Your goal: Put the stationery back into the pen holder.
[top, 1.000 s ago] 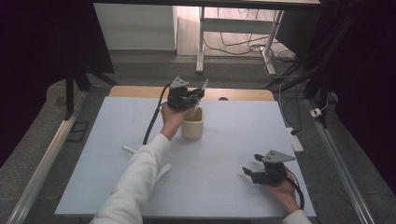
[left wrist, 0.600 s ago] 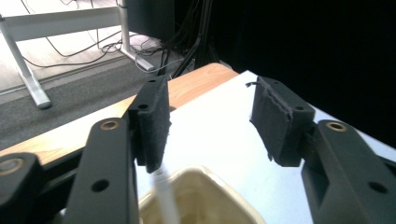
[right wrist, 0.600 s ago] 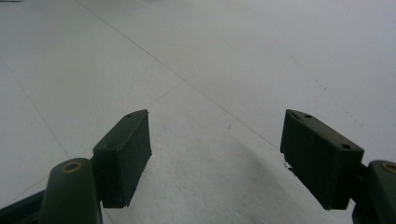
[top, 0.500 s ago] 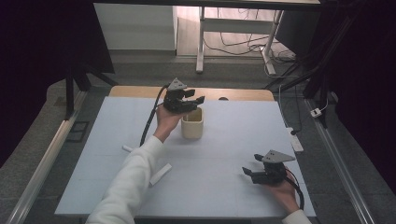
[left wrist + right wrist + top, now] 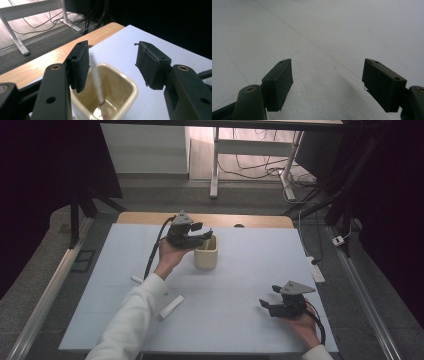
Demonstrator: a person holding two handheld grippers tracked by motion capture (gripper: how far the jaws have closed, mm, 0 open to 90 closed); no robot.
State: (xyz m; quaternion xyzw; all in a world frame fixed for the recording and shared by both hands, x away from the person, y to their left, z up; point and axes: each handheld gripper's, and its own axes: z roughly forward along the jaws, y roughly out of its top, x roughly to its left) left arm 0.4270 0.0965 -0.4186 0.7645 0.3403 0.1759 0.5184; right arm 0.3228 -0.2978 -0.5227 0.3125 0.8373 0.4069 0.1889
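Now hovering left gripper point(image 5: 202, 236) over cream square plastic cup point(image 5: 205, 254) at surface point(image 5: 240, 285) far centre, fingers point(image 5: 80, 65) just opened, spread, nothing pinched; thin white stick point(image 5: 96, 80) leaning inside cup, apparently dropped. Resting right gripper point(image 5: 267, 304) near edge, fingers spread, empty.

A cream square cup point(image 5: 205, 253) is standing upright at the table's far middle — a thin white stick point(image 5: 96, 79) is leaning inside it.
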